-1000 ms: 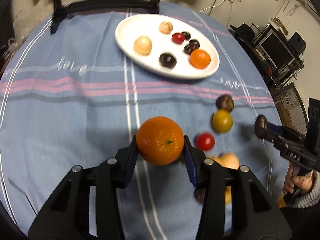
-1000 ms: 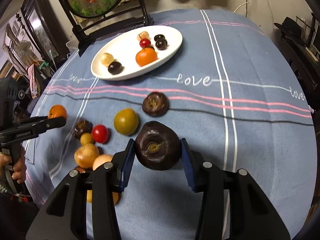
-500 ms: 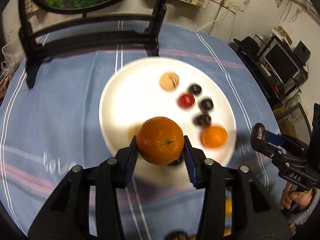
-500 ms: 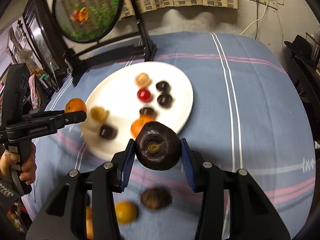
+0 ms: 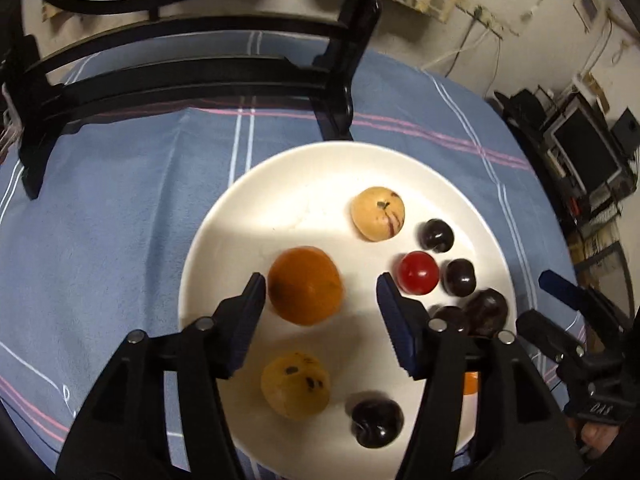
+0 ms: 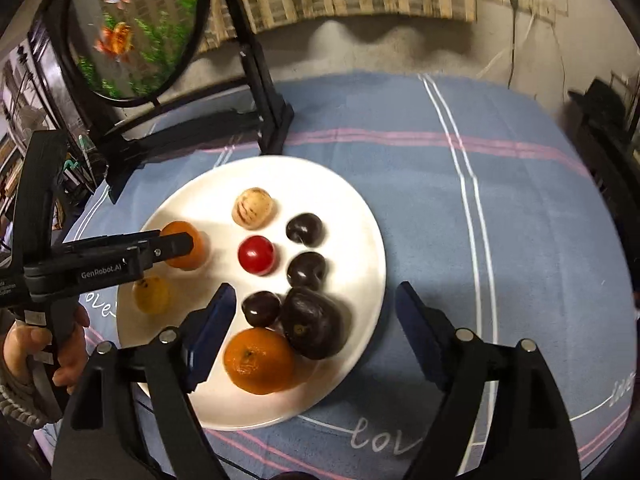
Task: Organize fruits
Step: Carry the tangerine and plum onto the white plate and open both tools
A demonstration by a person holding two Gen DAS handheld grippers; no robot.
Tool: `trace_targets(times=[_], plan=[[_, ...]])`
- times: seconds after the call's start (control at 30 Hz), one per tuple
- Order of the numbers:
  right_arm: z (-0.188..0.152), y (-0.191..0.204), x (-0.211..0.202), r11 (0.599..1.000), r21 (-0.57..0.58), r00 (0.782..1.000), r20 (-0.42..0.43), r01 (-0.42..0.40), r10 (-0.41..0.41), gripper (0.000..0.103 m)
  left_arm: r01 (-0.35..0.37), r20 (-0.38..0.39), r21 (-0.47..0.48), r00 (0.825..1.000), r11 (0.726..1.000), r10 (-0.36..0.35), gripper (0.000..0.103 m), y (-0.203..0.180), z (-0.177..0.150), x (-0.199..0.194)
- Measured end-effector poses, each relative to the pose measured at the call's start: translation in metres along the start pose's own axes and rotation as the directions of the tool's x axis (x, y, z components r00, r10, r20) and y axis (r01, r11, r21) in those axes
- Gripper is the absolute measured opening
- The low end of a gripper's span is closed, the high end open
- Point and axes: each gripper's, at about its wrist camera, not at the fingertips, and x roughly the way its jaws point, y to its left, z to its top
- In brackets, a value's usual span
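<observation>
Left gripper (image 5: 320, 296) opening, orange (image 5: 305, 285) loose between its jaws on the plate (image 5: 240, 216). Right gripper (image 6: 316, 312) opening too (dark fruit (image 6: 314, 326) on the plate, ungripped).

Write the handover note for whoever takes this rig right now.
Left tool: jaws opening, nothing gripped; an orange lies on the white plate between them.
Right tool: jaws opening, nothing gripped; the large dark fruit rests on the plate beside a second orange.
Done: both fruits are on the plate with the others.
Left: pull both tools back; no fruit off the plate is in view, so check the table.
</observation>
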Motion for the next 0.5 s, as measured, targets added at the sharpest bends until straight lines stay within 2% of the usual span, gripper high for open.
trace_targets(times=[0.1, 0.2, 0.23, 0.27, 0.37, 0.5], plan=[[-0.005, 0.002, -0.011, 0.999, 0.018, 1.000, 0.000, -0.028, 0.028, 0.082, -0.012, 0.015, 0.003, 1.000, 1.000, 0.012, 0.061, -0.004, -0.005, -0.019], [-0.018, 0.004, -0.026, 0.999, 0.041, 1.000, -0.012, -0.014, 0.014, 0.085, -0.023, 0.034, 0.016, 0.999, 1.000, 0.022, 0.065, -0.009, -0.016, -0.042], [-0.026, 0.005, -0.033, 0.999, 0.047, 1.000, -0.019, -0.002, 0.003, 0.093, -0.027, 0.039, 0.019, 0.999, 0.999, 0.027, 0.069, -0.011, -0.024, -0.052], [-0.035, 0.006, -0.042, 0.999, 0.053, 1.000, -0.019, 0.008, -0.007, 0.095, -0.030, 0.043, 0.020, 0.999, 0.999, 0.029, 0.070, -0.013, -0.032, -0.061], [-0.059, 0.009, -0.062, 0.998, 0.059, 0.999, -0.034, 0.004, -0.002, 0.095, -0.043, 0.036, 0.021, 0.998, 0.999, 0.043, 0.073, -0.016, -0.062, -0.085], [-0.098, 0.019, -0.089, 0.998, 0.062, 0.998, -0.068, -0.003, 0.007, 0.095, -0.036, -0.012, 0.000, 0.999, 0.999, 0.036, 0.073, -0.016, -0.113, -0.105]])
